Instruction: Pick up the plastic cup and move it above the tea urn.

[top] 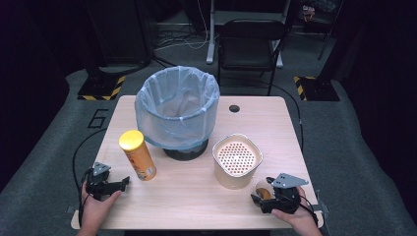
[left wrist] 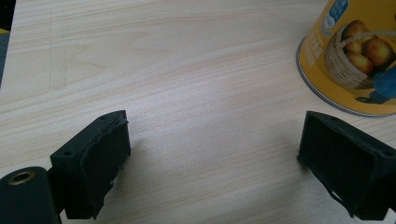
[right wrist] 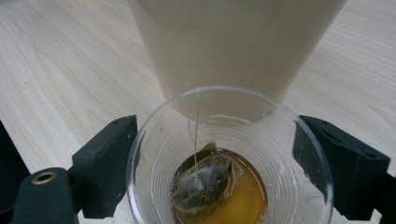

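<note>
we bring the right gripper [right wrist: 215,154] around a clear plastic cup [right wrist: 229,158] at the table's [top: 196,196] near right corner, just before the beige strainer bin [top: 237,160]; its jaws flank the rim without visibly pressing. best to close gently and stay level: amber tea and a soaked tea bag [right wrist: 203,184] sit inside. the left gripper [left wrist: 212,158] rests wide, empty, beside the yellow chip can [top: 137,155].

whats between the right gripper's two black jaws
A clear plastic cup with a used teabag in amber tea; the right gripper view shows the right gripper straddling it.
</note>
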`<state>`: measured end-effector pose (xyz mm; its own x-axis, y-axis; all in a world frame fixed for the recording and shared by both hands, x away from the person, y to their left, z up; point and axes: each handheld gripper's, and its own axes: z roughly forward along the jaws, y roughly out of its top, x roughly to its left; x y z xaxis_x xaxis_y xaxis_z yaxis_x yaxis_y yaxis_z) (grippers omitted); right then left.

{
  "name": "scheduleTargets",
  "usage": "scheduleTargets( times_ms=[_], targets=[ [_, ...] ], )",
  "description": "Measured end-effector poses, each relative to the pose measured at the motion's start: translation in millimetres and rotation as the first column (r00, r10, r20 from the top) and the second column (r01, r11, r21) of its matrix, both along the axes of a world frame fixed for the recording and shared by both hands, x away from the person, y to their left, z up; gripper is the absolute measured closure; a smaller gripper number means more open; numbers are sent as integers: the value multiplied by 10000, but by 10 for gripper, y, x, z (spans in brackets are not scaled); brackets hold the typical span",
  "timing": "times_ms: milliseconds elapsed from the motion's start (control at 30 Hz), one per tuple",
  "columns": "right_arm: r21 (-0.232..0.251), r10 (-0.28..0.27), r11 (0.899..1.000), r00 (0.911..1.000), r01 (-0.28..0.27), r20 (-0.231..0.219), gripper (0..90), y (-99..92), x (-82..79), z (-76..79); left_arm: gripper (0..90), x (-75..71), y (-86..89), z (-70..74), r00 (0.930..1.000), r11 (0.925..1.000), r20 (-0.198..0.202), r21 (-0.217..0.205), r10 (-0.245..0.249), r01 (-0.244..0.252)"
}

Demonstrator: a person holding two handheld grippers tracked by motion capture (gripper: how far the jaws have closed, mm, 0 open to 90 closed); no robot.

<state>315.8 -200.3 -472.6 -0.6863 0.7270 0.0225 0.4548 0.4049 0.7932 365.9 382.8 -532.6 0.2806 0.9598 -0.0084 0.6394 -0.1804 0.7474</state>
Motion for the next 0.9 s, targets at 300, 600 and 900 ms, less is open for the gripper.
scheduleTargets(
  times_ms=[300,600,900],
  targets=[
    [-99,172,9998,9997,-174,-195,230,-39,-6,-106,88,0,-1,-1,10000,10000,-3,-16,5,-5],
    [-189,180,9997,9998,-180,3,264,-40,-13,-107,88,3,-3,0,10000,10000,-15,-44,-13,13],
    [-493,18,9988,9991,4,432,284,-45,-10,-70,88,3,-3,0,10000,10000,-15,-41,-16,16]
  ],
)
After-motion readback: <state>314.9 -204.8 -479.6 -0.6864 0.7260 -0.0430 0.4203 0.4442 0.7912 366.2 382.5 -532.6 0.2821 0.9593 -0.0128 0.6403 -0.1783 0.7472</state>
